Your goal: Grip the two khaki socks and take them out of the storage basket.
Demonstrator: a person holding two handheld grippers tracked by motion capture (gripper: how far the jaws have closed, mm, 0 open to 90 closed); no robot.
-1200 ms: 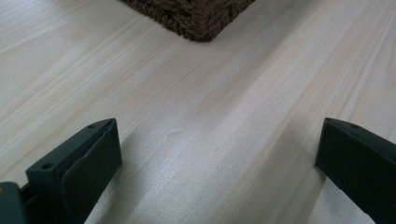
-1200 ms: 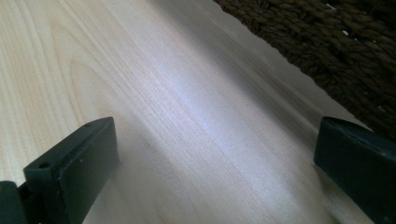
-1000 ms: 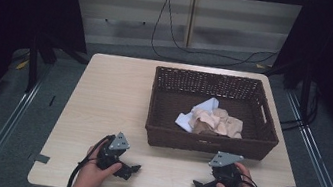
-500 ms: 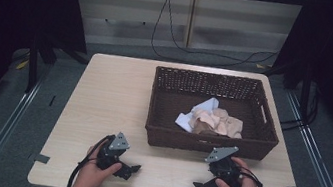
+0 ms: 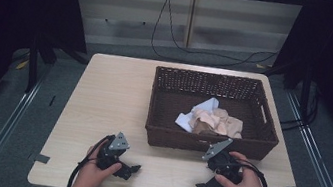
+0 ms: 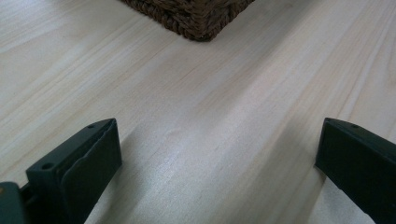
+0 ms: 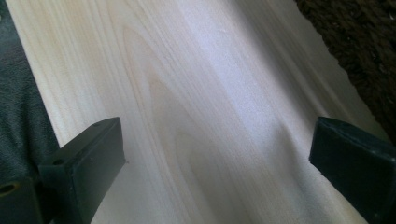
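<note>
Long axis of wicker basket [image 5: 207, 143] running across table [image 5: 103, 93]. Left gripper [image 5: 129, 171] and right gripper [image 5: 205, 186] both spread wide, empty, near its front wall.

Desk [image 5: 101, 108]: pale wood, visible grain, smooth w/ slight sheen. Basket [image 5: 207, 143]: dark woven wicker, rough. Contents, centre frame: crumpled cloth [image 5: 215, 122], matt. Fingers [image 6: 88, 154]: black matt plastic.
</note>
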